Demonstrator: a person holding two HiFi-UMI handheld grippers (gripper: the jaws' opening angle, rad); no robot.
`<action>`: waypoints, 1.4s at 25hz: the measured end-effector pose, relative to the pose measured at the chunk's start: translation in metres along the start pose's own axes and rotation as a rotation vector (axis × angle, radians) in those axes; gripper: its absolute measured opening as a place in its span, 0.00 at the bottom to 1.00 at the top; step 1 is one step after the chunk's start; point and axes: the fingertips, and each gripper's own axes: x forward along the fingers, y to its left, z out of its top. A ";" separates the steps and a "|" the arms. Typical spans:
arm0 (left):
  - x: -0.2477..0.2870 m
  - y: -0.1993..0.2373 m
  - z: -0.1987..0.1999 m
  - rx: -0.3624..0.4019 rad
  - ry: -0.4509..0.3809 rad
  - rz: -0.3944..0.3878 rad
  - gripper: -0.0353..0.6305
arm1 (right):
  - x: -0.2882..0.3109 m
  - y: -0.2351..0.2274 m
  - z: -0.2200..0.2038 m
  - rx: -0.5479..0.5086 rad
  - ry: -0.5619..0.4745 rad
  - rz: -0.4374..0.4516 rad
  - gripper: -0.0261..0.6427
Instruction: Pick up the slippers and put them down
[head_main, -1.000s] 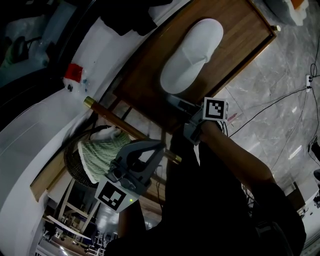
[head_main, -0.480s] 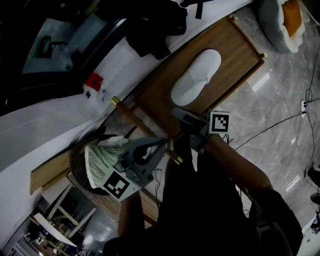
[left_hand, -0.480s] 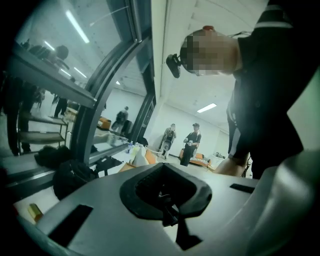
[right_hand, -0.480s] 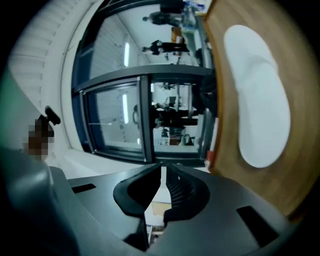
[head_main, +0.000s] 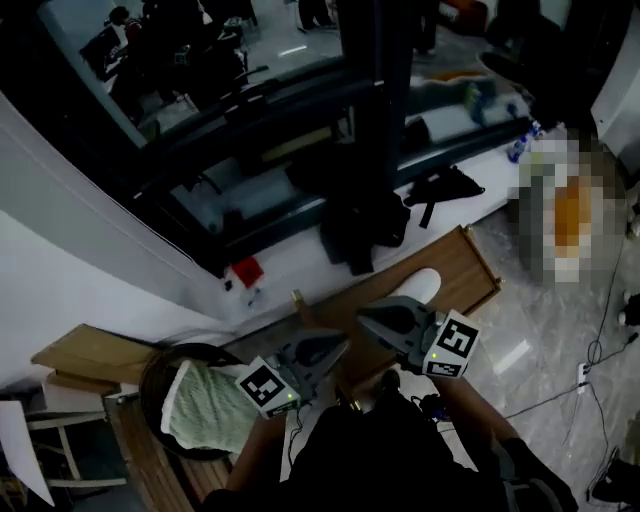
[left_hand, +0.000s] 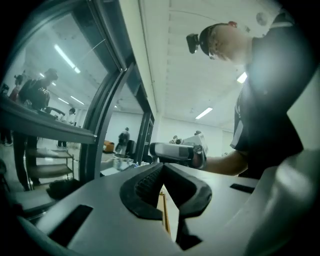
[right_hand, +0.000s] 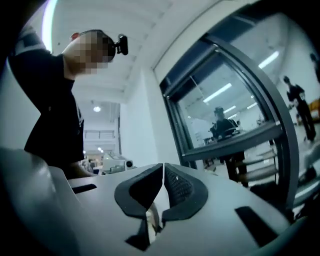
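We find the white slipper (head_main: 425, 283) lying on the wooden desk (head_main: 472, 268), partly hidden behind the right gripper (head_main: 368, 316). That gripper's fingers have just been closing and are clenched on nothing. The left gripper (head_main: 338, 346) is likewise clenched and empty. Both are held level, apart from the slipper. We judge the put-down complete. For any further pick, we advise releasing the fingers before descending, then coming down squarely over the slipper.

Your left gripper (head_main: 338, 346) and right gripper (head_main: 366, 316) are grey, each bearing a black-and-white patterned cube. The slipper (head_main: 423, 284) is white, the table (head_main: 462, 265) brown wood. The cloth (head_main: 205, 410) is pale green with stripes, the basket (head_main: 148, 385) black.
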 end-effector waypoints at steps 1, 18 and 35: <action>-0.006 -0.004 0.001 0.007 -0.001 0.000 0.07 | 0.001 0.011 0.007 -0.071 0.015 0.000 0.08; -0.054 -0.056 0.035 0.046 -0.195 0.066 0.07 | -0.013 0.081 0.008 -0.175 -0.004 0.118 0.08; 0.054 -0.267 -0.018 -0.045 -0.165 0.045 0.07 | -0.224 0.168 -0.030 -0.047 -0.016 0.121 0.08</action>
